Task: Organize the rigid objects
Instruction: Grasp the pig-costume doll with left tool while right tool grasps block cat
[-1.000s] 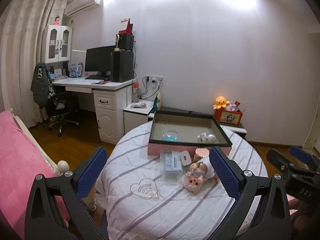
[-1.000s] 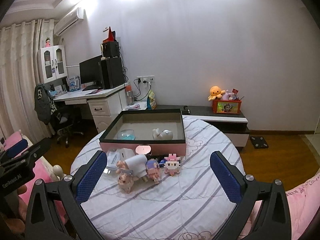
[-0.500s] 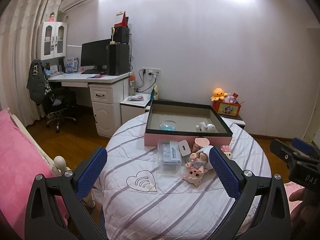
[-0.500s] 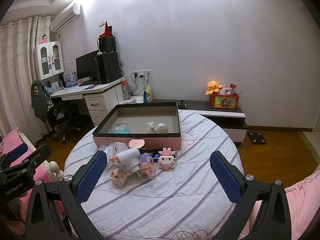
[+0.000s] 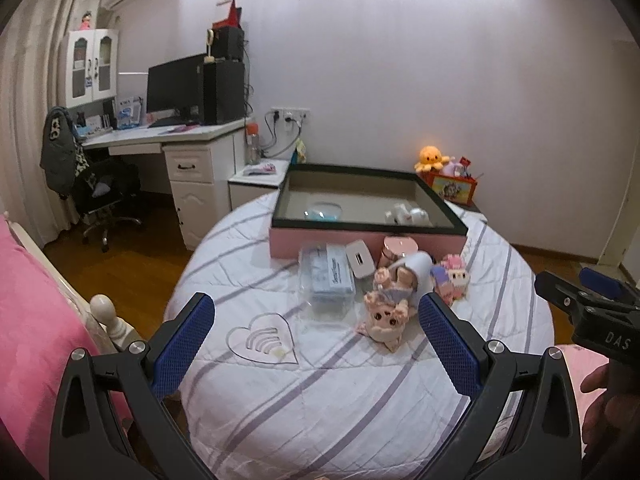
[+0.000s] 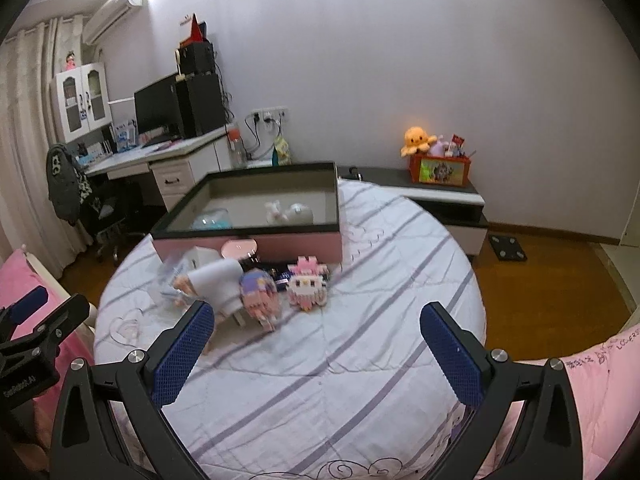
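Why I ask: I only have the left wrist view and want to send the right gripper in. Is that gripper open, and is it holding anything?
Observer: The right gripper is open, with nothing between its fingers. It hovers over the striped cover.
Operator: What lies closest ahead of it?
Observer: A purple block figure, just beyond its left finger, with a pink-and-white block figure beside it.
Operator: Is anything tucked behind those two?
Observer: A small dark blue item lies between them and the pink box. I cannot tell what it is.
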A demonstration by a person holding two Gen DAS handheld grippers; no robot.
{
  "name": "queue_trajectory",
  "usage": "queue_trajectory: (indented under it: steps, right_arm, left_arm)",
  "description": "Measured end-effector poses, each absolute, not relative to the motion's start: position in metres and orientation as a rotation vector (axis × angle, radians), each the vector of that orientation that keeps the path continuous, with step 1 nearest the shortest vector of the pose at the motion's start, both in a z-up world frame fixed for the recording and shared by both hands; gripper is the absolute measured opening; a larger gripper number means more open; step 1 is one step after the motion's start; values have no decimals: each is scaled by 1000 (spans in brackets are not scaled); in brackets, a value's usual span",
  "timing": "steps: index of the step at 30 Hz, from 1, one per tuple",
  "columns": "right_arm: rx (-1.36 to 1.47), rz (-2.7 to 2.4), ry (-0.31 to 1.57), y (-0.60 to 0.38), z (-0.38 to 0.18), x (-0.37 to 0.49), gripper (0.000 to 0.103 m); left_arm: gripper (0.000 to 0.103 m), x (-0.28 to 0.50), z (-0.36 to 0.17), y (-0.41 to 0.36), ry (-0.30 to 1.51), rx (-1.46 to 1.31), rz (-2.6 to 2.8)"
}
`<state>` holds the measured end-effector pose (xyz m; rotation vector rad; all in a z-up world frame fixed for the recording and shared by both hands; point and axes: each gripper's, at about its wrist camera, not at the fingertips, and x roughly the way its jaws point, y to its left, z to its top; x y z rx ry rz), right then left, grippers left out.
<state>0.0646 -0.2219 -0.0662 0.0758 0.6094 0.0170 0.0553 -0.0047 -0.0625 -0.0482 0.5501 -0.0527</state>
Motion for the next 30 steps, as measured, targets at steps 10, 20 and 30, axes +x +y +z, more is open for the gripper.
queue_trajectory:
  steps: [10, 20, 30]
  right_arm:
    - [88, 21, 706, -230, -103, 101, 103]
    - [96, 39, 783, -236, -133, 147, 103]
    - [103, 105, 835, -234, -146, 191, 102]
  left_arm:
    - [103, 94, -109, -31, 637, -4, -106]
    - [98, 151, -146, -49, 790, -33, -199]
    - [61, 163, -147, -50, 834, -102, -326]
